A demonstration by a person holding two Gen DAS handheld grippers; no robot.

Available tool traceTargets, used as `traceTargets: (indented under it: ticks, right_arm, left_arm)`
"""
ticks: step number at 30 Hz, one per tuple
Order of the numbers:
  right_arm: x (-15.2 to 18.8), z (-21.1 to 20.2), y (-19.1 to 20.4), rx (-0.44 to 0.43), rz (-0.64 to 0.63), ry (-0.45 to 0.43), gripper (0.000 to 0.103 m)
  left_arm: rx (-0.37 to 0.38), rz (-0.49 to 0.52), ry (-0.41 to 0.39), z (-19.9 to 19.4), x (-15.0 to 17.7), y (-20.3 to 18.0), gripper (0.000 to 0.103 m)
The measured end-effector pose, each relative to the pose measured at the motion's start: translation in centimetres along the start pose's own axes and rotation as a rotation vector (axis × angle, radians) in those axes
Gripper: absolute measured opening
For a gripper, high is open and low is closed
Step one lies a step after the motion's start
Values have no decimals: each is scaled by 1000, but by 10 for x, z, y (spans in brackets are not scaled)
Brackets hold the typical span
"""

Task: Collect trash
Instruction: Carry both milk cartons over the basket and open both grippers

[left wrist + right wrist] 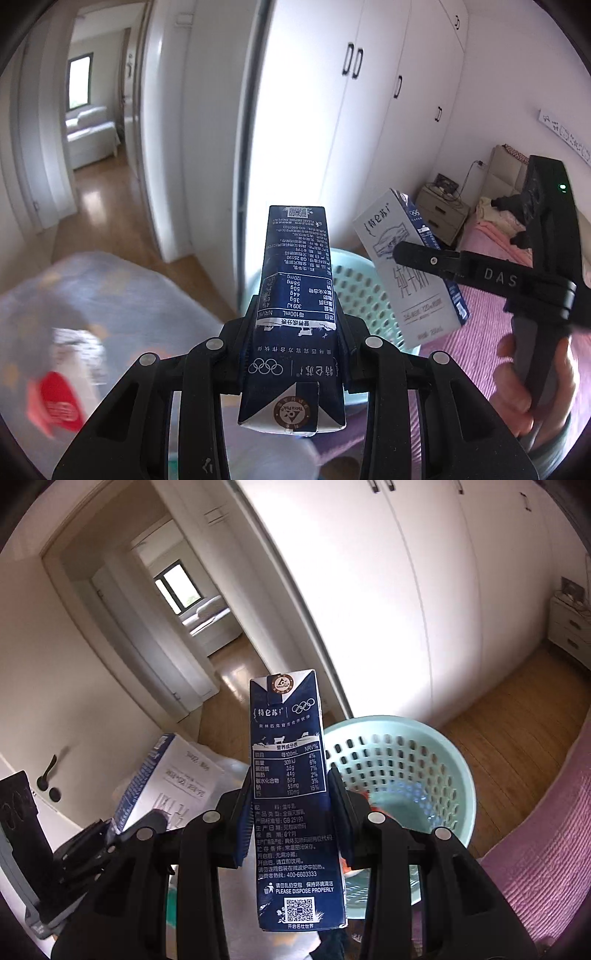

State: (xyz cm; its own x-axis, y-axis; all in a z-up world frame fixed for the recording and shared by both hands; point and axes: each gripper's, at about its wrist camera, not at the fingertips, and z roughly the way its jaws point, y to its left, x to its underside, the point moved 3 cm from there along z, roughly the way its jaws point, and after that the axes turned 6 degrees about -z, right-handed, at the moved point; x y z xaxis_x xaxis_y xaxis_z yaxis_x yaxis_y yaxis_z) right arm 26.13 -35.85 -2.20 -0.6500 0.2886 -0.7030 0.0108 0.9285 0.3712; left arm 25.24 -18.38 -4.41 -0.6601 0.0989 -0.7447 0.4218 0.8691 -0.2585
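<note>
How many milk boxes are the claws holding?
2. One dark blue cardboard milk carton sits in the left claw; another in the right claw. More may hide inside the mint plastic basket.

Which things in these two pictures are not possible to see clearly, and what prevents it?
- Left wrist view: the basket inside is hidden behind the left tool's carton.
- Left wrist view: the bag with a red label is blurred, so its contents are unreadable.
- Right wrist view: the items in the basket are half covered by the right tool and its carton.
</note>
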Motion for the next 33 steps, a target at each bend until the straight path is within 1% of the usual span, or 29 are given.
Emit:
traceTargets:
  ticks: [4, 9, 10, 12, 13, 14, 17, 19, 21, 22, 27, 30, 33]
  right_arm:
    - [5, 6, -29, 22, 65, 21, 34]
    - [8, 13, -49, 50, 99, 48, 34]
    - [9, 15, -51, 55, 99, 53, 34]
    - [8, 18, -47, 65, 93, 64, 34]
    - [8, 20, -46, 70, 91, 71, 34]
    - [9, 21, -43, 72, 88, 75, 34]
    - [9, 27, -40, 93, 81, 80, 36]
    - [12, 33, -46, 102, 91, 84, 50]
    - [13, 33, -47, 104, 101, 77, 50]
    - [14, 33, -48, 103, 105, 75, 50]
    - [17, 26, -37, 100, 102, 73, 50]
    - [21, 23, -23, 84, 77, 74, 50]
    - [27, 21, 3, 64, 37, 73, 50]
  left_arm:
    - [22, -51, 57, 37, 6, -13, 33]
    - [-1, -101, 121, 76, 17, -17, 33]
    - [-2, -103, 129, 76, 20, -12, 34]
    - [-22, -113, 145, 83, 24, -8, 46]
    - [-26, -121, 141, 83, 23, -6, 56]
    - [-25, -130, 128, 80, 24, -3, 58]
    - [-17, -127, 125, 76, 21, -6, 58]
    - [-26, -122, 116, 67, 19, -2, 58]
    - [-29, -135, 110, 55, 20, 6, 59]
    - [-33, -143, 102, 52, 19, 3, 61]
    - [-51, -184, 35, 19, 17, 18, 62]
    - [-61, -210, -2, -4, 19, 28, 62]
    - [-72, -223, -27, -23, 22, 37, 62]
